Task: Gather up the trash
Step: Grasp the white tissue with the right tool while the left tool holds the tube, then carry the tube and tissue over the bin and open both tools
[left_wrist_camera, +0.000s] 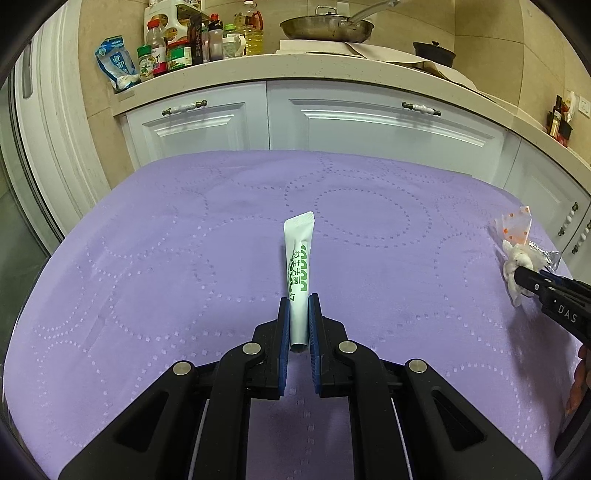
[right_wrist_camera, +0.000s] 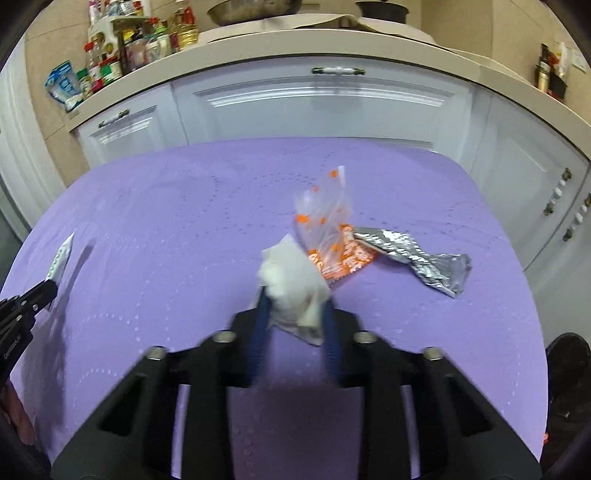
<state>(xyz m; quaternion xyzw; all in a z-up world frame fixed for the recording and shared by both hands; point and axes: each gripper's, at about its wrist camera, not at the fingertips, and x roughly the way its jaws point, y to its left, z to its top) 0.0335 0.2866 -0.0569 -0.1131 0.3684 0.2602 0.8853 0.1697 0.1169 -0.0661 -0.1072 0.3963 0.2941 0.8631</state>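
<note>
My left gripper (left_wrist_camera: 298,301) is shut on a white tube with green print (left_wrist_camera: 299,258) and holds it above the purple tablecloth (left_wrist_camera: 147,258). My right gripper (right_wrist_camera: 295,295) is shut on a crumpled white tissue (right_wrist_camera: 293,291), raised a little over the cloth; the view is blurred. Just beyond the tissue lie a clear wrapper with orange dots (right_wrist_camera: 325,225) and a silver foil wrapper (right_wrist_camera: 413,254). The left gripper with the tube (right_wrist_camera: 61,258) shows at the left of the right wrist view. The right gripper with the tissue (left_wrist_camera: 519,267) shows at the right edge of the left wrist view.
White kitchen cabinets (left_wrist_camera: 369,122) stand behind the table. The counter above carries bottles and jars (left_wrist_camera: 177,48), a blue bag (left_wrist_camera: 116,62), a frying pan (left_wrist_camera: 327,27) and a dark pot (left_wrist_camera: 434,51). A dark object (right_wrist_camera: 565,369) sits off the table's right edge.
</note>
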